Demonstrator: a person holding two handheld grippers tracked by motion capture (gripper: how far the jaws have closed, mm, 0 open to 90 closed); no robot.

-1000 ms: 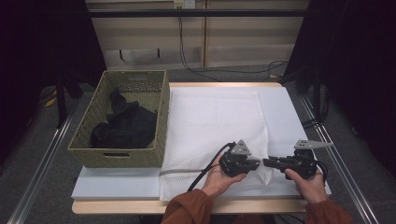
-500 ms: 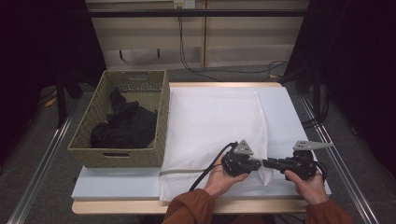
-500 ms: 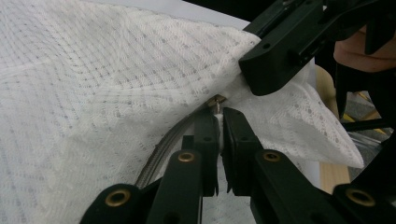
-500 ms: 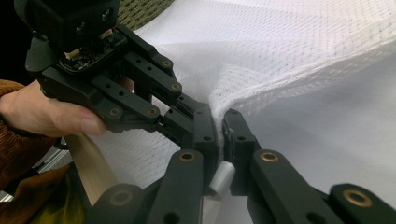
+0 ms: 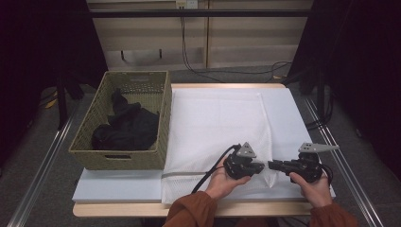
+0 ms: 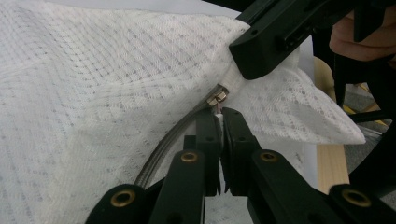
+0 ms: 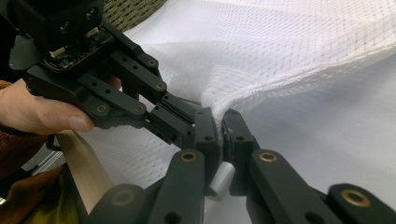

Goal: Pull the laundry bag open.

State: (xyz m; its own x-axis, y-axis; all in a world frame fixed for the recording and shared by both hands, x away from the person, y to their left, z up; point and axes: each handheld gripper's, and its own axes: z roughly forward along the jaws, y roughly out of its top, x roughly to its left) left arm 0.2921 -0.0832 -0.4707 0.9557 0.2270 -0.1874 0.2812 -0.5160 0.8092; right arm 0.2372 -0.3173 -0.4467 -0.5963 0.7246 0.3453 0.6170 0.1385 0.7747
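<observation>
White mesh laundry bag point(image 5: 217, 127) lies flat on the surface, beside a woven basket point(image 5: 161, 118). Left gripper point(image 6: 219, 122) is clamped on the metal zipper pull point(image 6: 217, 99); right gripper point(image 7: 218, 122) pinches the bag's corner. Draw the pull steadily along the zipper while the right holds firm.

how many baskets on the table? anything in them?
1. A woven basket sits at the table's left side, beside the white mesh laundry bag. It holds dark clothing; more items may be hidden under that pile.
</observation>
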